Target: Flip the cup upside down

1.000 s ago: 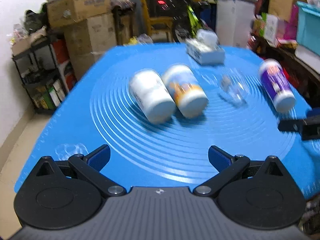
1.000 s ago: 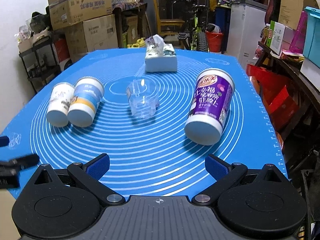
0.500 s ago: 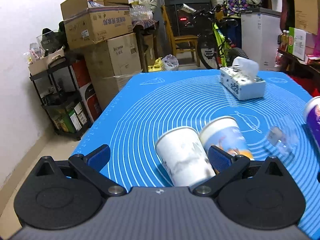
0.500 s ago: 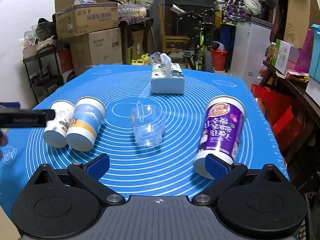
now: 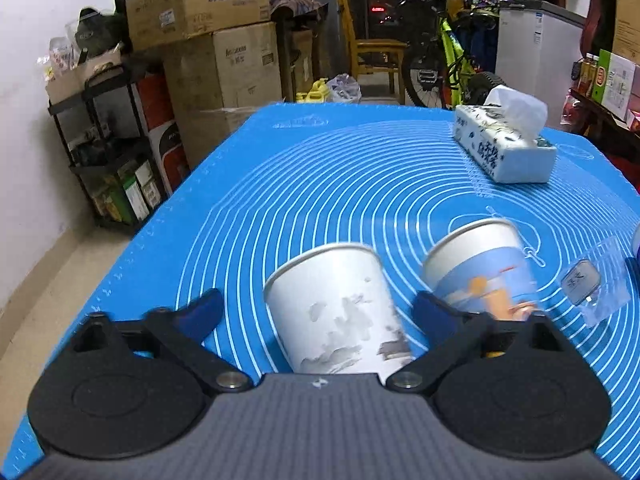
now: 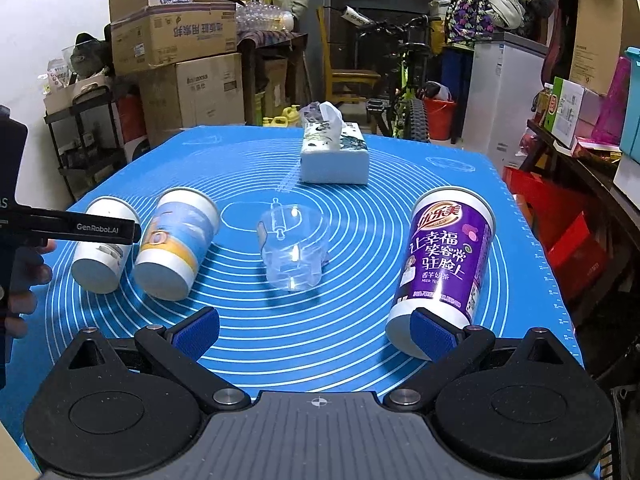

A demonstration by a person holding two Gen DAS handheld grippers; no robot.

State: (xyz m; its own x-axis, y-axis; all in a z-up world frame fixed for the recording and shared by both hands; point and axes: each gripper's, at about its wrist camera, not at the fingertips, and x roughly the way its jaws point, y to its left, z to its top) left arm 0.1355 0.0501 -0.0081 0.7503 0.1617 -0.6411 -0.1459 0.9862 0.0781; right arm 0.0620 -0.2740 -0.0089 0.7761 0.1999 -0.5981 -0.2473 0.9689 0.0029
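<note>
Lying on its side on the blue mat (image 6: 360,344), the white paper cup (image 6: 105,246) is the leftmost of four toppled cups in the right wrist view, its flat base toward the camera and its mouth pointing away. A black finger of the left gripper (image 6: 100,229) crosses above it there, printed with white lettering, with the person's hand (image 6: 24,280) behind at the frame's edge. Just beside it lies the blue-and-white cup (image 6: 176,248), angled the same way, touching or nearly touching it. Further right sits a clear plastic cup (image 6: 292,246), also on its side, and well apart at the far right a tall purple cup (image 6: 444,256) — only this view shows it whole. A tissue box (image 6: 334,156) stands at the far end of the mat.

The left wrist view gives the close side: the left gripper (image 5: 316,316) is spread wide with the white paper cup (image 5: 340,312) between its blue pads (image 5: 200,312), neither pad visibly touching it. The cup is pale with faint grey ink-wash markings. The blue-and-white cup (image 5: 480,268) lies just outside the right-hand pad, and the clear plastic cup (image 5: 596,284) shows at the edge.

The right gripper (image 6: 316,336) is likewise spread apart and holds nothing — its right pad overlaps the purple cup's base in view.
</note>
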